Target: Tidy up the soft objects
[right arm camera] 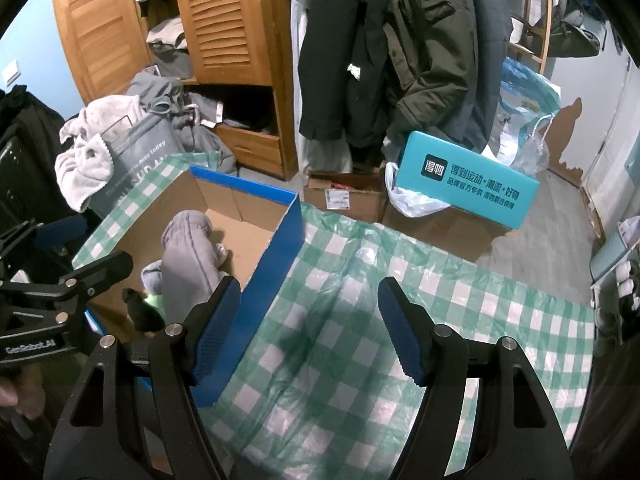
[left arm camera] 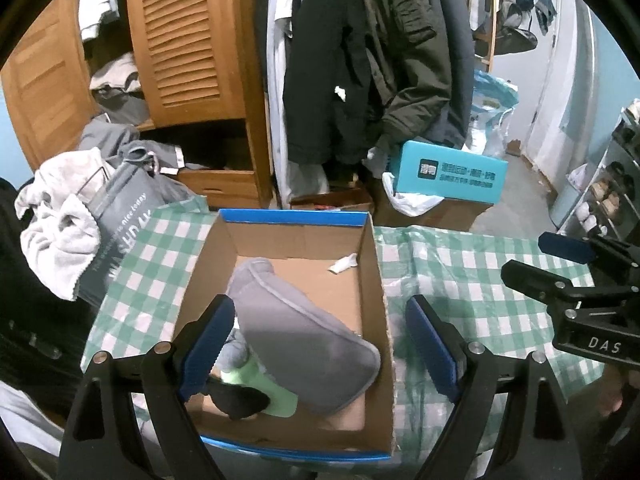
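An open cardboard box with a blue rim stands on a green-and-white checked cloth. Inside it lie a grey padded soft item, a light green soft item and a small black one. My left gripper is open and empty, held above the box. My right gripper is open and empty over the cloth, just right of the box. Each gripper also shows in the other's view: the right one, the left one.
A grey bag with a white towel draped on it stands left of the box. Behind are a wooden wardrobe, hanging coats, a teal box and cardboard boxes on the floor.
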Tool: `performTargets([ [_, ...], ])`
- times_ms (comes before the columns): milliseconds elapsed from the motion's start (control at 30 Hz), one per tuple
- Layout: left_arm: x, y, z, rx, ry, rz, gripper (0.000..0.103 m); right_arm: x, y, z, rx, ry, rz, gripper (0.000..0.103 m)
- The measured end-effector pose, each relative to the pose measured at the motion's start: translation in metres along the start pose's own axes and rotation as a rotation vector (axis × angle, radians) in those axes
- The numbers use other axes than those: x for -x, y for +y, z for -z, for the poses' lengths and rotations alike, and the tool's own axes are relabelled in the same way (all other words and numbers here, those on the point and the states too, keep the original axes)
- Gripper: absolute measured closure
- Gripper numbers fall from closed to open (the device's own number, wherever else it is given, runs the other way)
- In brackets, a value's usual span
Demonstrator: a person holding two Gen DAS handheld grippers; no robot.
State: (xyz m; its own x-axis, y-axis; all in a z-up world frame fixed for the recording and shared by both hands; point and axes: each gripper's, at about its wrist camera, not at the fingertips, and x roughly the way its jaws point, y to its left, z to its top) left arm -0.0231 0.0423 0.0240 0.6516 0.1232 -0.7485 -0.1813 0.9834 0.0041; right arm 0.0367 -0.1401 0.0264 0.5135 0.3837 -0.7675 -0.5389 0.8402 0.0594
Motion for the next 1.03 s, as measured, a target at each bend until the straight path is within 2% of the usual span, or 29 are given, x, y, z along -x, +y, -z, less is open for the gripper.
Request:
performTargets([
  [433, -0.0029, 0.0026, -0.0007, 0.022, 0.031, -0.003, 0.013, -0.0002, 0.0008, 0.0004, -0.001, 0.001, 0.000, 0.032],
  [667, -0.0088, 0.0019, 0.0000, 0.032, 0.065, 0.022, 0.012, -0.0006, 0.0004, 0.0008, 0.000, 0.005, 0.000, 0.032],
  [1033, -0.0063, 0.0003, 0.0001, 0.023, 0.057, 0.013, 0.012, -0.0006, -0.0006, 0.0026, 0.003, 0.007, -0.002, 0.032],
])
